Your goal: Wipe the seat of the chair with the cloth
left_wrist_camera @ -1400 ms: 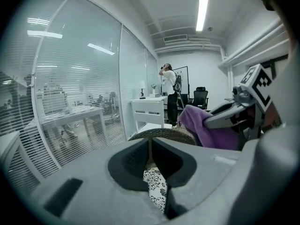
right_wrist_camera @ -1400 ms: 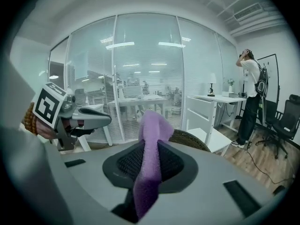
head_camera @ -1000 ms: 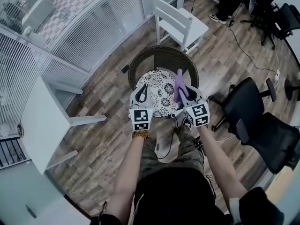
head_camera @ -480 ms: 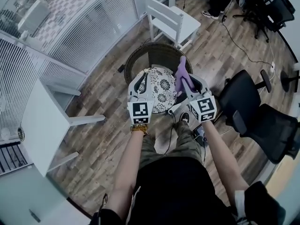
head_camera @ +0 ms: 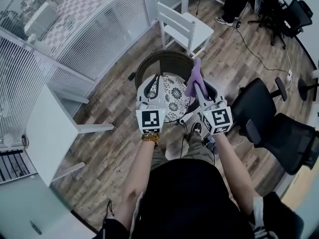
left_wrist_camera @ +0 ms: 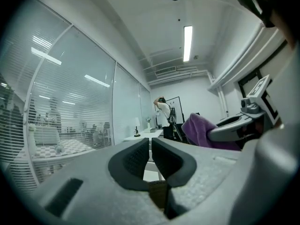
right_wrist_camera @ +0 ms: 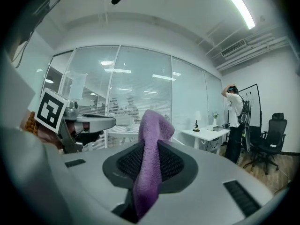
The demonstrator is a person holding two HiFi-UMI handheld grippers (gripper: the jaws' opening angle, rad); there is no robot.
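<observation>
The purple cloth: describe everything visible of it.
The purple cloth looks like soft, fuzzy terry. It is bunched into a narrow fold and pinched between the pads of the right tongs, which are shut on it. One rounded end sticks up past the pads; the rest runs back between them. It is held in the air, touching only the tongs. In the head view it shows over the wicker chair's right side.

The person wears a black top [head_camera: 189,198], olive trousers [head_camera: 197,151] (beaded bracelet [head_camera: 149,138] too).
</observation>
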